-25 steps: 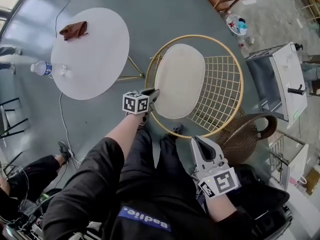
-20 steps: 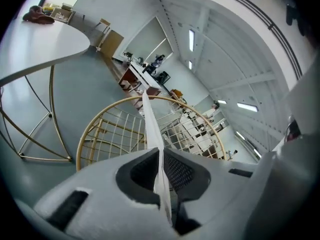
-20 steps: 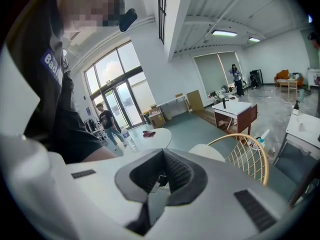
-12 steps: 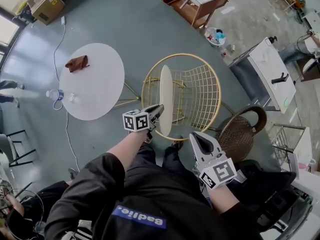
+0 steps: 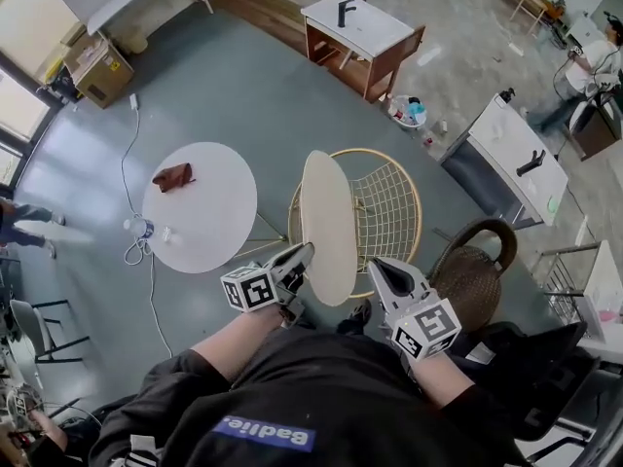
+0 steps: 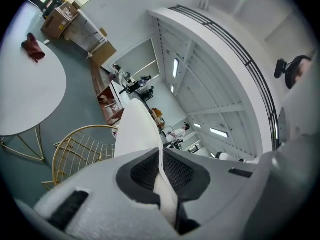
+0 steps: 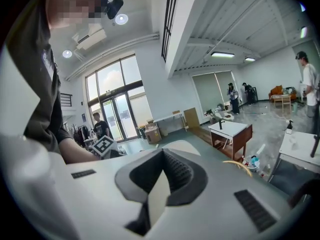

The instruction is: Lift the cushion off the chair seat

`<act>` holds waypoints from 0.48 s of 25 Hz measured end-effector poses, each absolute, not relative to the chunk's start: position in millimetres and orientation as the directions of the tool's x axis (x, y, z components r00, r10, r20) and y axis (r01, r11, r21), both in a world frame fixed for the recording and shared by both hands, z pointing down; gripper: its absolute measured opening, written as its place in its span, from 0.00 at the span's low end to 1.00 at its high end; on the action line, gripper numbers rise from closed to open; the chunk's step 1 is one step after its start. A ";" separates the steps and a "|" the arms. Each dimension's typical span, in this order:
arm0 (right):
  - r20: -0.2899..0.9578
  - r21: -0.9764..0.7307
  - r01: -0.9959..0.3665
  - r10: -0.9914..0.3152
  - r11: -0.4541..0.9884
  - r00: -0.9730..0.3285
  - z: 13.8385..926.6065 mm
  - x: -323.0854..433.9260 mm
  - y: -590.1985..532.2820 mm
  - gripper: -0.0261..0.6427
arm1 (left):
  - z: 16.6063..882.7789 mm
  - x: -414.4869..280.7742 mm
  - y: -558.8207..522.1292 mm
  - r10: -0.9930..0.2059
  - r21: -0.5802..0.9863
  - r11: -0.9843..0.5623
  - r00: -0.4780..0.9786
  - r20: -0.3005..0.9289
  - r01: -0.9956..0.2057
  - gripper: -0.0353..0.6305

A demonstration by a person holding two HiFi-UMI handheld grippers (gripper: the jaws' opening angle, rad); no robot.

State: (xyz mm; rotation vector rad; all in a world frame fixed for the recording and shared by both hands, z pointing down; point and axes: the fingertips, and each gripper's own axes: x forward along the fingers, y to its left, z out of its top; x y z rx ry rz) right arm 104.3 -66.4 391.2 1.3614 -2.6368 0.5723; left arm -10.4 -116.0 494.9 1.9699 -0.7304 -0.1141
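Hanging upright over the chair, cushion pinched at its lower edge by left gripper, jaws having just been closing, right gripper clenched empty just beside it.

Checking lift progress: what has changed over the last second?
The left gripper, jaws just closing tighter on the cushion, raised it off the chair seat to stand on edge; the right gripper rose and grips the other edge. Chair and round table stayed put.

A blue label on the person's black top reads, seemingly, "Badire".
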 end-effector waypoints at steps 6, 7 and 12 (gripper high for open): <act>0.259 -0.285 -0.795 -0.755 0.536 -0.602 380.1 95.3 -69.4 0.08 | 431.9 -5.5 -104.5 -0.545 0.851 -0.339 0.821 0.169 -0.401 0.10; 0.253 -0.284 -0.792 -0.754 0.541 -0.606 377.6 93.9 -70.2 0.08 | 423.3 -3.7 -103.8 -0.544 0.851 -0.347 0.824 0.160 -0.394 0.10; 0.223 -0.274 -0.783 -0.756 0.558 -0.616 366.3 88.4 -75.2 0.08 | 381.8 0.5 -102.4 -0.543 0.817 -0.426 0.832 0.112 -0.388 0.10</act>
